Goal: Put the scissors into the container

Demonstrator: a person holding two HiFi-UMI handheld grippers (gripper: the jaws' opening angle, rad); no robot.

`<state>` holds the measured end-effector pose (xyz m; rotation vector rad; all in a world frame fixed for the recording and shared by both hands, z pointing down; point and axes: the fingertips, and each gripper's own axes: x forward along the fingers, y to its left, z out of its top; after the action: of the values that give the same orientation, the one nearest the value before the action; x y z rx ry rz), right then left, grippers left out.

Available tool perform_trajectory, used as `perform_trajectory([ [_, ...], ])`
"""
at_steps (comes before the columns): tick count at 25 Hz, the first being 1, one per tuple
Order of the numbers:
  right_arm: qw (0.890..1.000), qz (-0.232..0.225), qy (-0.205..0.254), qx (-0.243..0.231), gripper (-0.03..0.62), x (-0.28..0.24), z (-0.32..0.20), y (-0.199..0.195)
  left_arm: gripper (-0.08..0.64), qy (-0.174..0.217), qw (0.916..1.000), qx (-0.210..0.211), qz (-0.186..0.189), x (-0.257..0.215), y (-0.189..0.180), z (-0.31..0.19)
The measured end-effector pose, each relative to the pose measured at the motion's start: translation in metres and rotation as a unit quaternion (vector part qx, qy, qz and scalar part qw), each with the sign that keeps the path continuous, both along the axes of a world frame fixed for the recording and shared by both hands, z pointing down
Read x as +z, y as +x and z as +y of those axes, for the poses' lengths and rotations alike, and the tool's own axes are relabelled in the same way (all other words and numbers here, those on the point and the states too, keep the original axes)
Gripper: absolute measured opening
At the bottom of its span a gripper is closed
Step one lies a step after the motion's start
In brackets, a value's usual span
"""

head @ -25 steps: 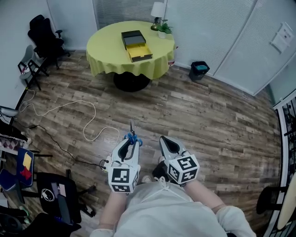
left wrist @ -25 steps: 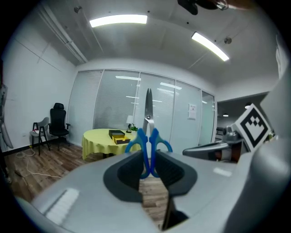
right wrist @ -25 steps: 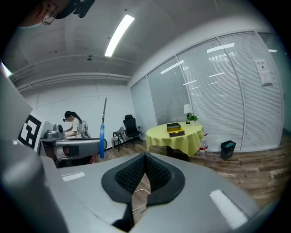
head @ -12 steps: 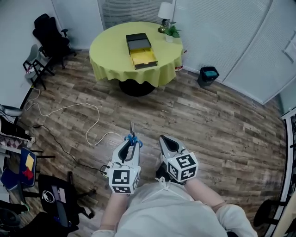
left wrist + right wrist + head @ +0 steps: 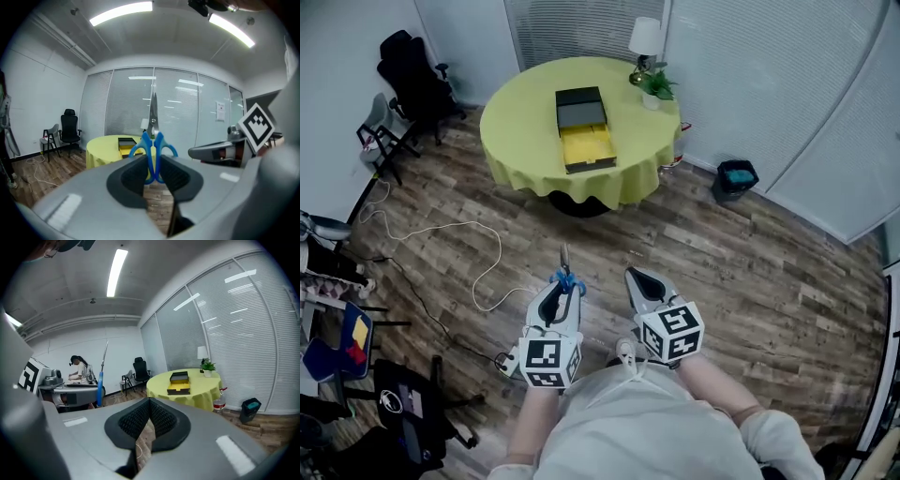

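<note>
My left gripper [image 5: 562, 291] [image 5: 152, 169] is shut on the blue handles of the scissors [image 5: 565, 273] [image 5: 153, 140], whose steel blades point forward, away from me. Beside it my right gripper [image 5: 635, 281] [image 5: 149, 414] is shut with nothing between its pads. Both are held low in front of my body, over the wooden floor. The container [image 5: 583, 132] [image 5: 179, 383], a black box with an open yellow tray drawn out toward me, lies on the round table with the yellow cloth [image 5: 525, 131] [image 5: 101, 146], well ahead of both grippers.
A lamp [image 5: 645, 39] and a potted plant [image 5: 658, 86] stand at the table's far right edge. A white cable [image 5: 478, 272] loops over the floor to my left. Black chairs [image 5: 411, 80] stand at the back left, a small bin [image 5: 737, 178] at the right wall. A person sits at the far wall [image 5: 77, 369].
The table with the container has come closer and lower in the head view as I walk toward it. Both grippers keep their hold and place in front of me.
</note>
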<state>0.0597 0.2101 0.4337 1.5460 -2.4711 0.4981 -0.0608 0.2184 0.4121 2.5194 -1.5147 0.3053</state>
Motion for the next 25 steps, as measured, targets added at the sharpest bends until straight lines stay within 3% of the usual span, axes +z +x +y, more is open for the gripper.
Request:
perform_trajectory([
  [10, 1.000, -0.011, -0.028, -0.003, 0.001, 0.021, -0.080, 0.071, 0.083, -0.017, 0.9997, -0.018, -0.007, 0.017, 0.061, -0.076],
  [18, 0.999, 0.001, -0.037, 0.008, 0.000, 0.033, -0.149, 0.085, 0.083, -0.028, 0.9996, -0.002, 0.001, 0.033, 0.074, -0.151],
  [25, 0.999, 0.011, -0.037, 0.020, 0.002, 0.025, -0.260, 0.082, 0.083, -0.031, 0.9994, 0.010, 0.015, 0.029, 0.070, -0.261],
])
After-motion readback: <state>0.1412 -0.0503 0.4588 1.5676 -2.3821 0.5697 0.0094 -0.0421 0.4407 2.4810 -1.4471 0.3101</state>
